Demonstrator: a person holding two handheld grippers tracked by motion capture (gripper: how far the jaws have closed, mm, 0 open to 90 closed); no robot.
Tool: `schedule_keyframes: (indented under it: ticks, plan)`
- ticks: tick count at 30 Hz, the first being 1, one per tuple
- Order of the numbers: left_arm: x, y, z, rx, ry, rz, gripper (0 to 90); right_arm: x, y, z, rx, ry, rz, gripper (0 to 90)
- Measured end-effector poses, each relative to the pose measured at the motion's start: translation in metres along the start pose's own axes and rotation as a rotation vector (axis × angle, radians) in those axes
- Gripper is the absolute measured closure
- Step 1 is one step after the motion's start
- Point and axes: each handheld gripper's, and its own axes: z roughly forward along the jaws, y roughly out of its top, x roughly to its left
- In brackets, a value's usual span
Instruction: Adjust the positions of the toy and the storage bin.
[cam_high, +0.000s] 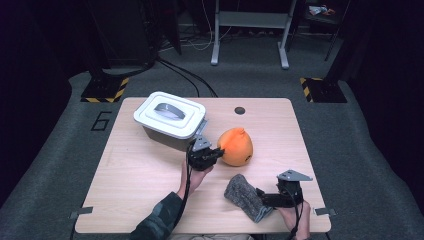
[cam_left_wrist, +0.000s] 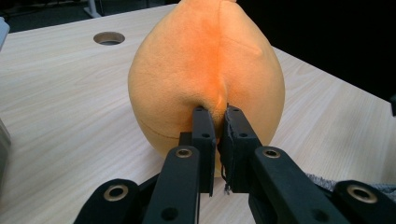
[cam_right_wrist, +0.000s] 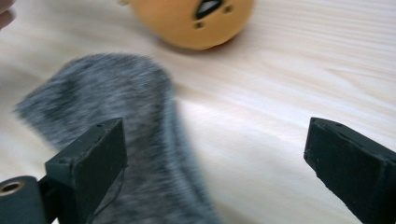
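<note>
So the wooden table (cam_high: 150, 170) takes up the middle of the high view, and the biggest thing on it is the grey lidded box (cam_high: 170, 120) sitting upper left of centre, lid on; right of it, about dead centre, is the orange plush toy (cam_high: 236, 146); below that, lower centre-right near the front edge, lies the fuzzy grey sock (cam_high: 245, 196).

Left gripper (cam_high: 212, 152) is pointing at the plush from its left side; in the left gripper view the jaws are pressed together on a little pucker of orange fabric low on the toy (cam_left_wrist: 205, 70), so it's pinching the plush, which looks like it's resting on the tabletop.

Right gripper (cam_high: 265, 199) is at the lower right of the high view, just beside the sock's right end; in the right gripper view the jaws are spread wide, the sock (cam_right_wrist: 116, 130) lies blurred on the left partly under the left jaw, and nothing is gripped.

My read: sock is let go, plush is grabbed; I'd guess the box is where this stuff is headed. Next move probably means getting that lid off with the free right gripper while the left keeps its pinch; thin grip though, fabric could slip.
</note>
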Motion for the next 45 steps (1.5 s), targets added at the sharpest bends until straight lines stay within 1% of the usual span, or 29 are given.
schedule_keyframes:
  ticks: [1,2,4,6,7,9,10,11,12,13,15,16,18,19,20,21,24,25,27,34,39,40,41,45]
  plan:
    - [0.000,0.000,0.000,0.000,0.001,0.000,84.4,-0.008,-0.001,0.001,0.000,-0.007,0.017,3.4]
    - [0.000,0.000,0.000,0.000,0.001,0.002,84.4,-0.012,-0.001,0.002,0.000,-0.016,0.028,2.6]
    - [0.001,0.000,0.000,-0.002,0.003,0.004,84.6,-0.022,-0.003,0.004,-0.017,-0.049,0.037,3.0]
    - [0.000,0.000,0.000,-0.002,0.006,0.009,84.8,-0.035,-0.006,0.010,-0.006,-0.074,0.062,2.9]
    - [0.000,0.001,0.000,-0.002,0.005,0.014,84.8,-0.041,-0.008,0.014,0.010,-0.093,0.080,2.7]
    - [-0.001,0.001,0.000,-0.013,0.014,0.022,84.9,-0.052,-0.012,0.021,0.010,-0.132,0.091,3.1]
    - [-0.001,0.002,0.000,-0.015,0.016,0.027,85.0,-0.059,-0.014,0.026,0.023,-0.150,0.102,2.4]
    - [0.000,0.002,-0.001,-0.016,0.018,0.039,85.1,-0.061,-0.016,0.028,0.023,-0.161,0.109,2.4]
    - [-0.001,0.003,0.000,-0.020,0.019,0.036,85.2,-0.064,-0.017,0.032,0.027,-0.180,0.109,2.1]
    - [-0.001,0.003,0.000,-0.022,0.020,0.042,85.4,-0.067,-0.018,0.034,0.035,-0.199,0.101,1.5]
    - [-0.001,0.006,0.000,-0.024,0.031,0.056,85.4,-0.071,-0.020,0.039,0.030,-0.218,0.099,1.5]
    - [-0.001,0.007,0.001,-0.026,0.027,0.050,85.5,-0.073,-0.021,0.040,0.021,-0.227,0.099,1.7]
    - [-0.002,0.012,0.001,-0.027,0.031,0.068,85.6,-0.077,-0.022,0.042,0.021,-0.231,0.112,1.6]
    - [-0.003,0.013,0.002,-0.030,0.027,0.061,85.7,-0.079,-0.021,0.043,0.022,-0.238,0.105,1.6]
    - [-0.004,0.017,0.001,-0.025,0.027,0.081,85.7,-0.079,-0.021,0.043,0.017,-0.242,0.111,1.6]
    - [-0.005,0.018,0.002,-0.038,0.032,0.077,85.7,-0.081,-0.020,0.043,0.025,-0.243,0.100,1.2]
    - [-0.006,0.023,0.001,-0.039,0.032,0.084,85.8,-0.082,-0.019,0.046,0.052,-0.259,0.097,0.0]
    - [-0.006,0.027,-0.002,-0.047,0.032,0.096,85.8,-0.083,-0.019,0.046,0.049,-0.253,0.099,0.0]
    - [-0.007,0.029,-0.005,-0.052,0.031,0.095,85.8,-0.084,-0.019,0.046,0.052,-0.253,0.088,0.0]
    - [-0.007,0.034,-0.019,-0.065,0.025,0.096,85.8,-0.084,-0.019,0.046,0.052,-0.254,0.087,0.0]
    - [-0.006,0.036,-0.033,-0.070,0.033,0.110,85.8,-0.083,-0.019,0.046,0.053,-0.253,0.092,0.0]
    - [-0.005,0.037,-0.036,-0.066,0.033,0.109,85.8,-0.083,-0.019,0.046,0.052,-0.252,0.095,0.0]
    - [-0.005,0.037,-0.038,-0.073,0.035,0.106,85.8,-0.083,-0.019,0.046,0.053,-0.253,0.091,0.0]
    - [-0.004,0.037,-0.048,-0.078,0.036,0.109,85.8,-0.083,-0.019,0.046,0.053,-0.254,0.088,0.0]
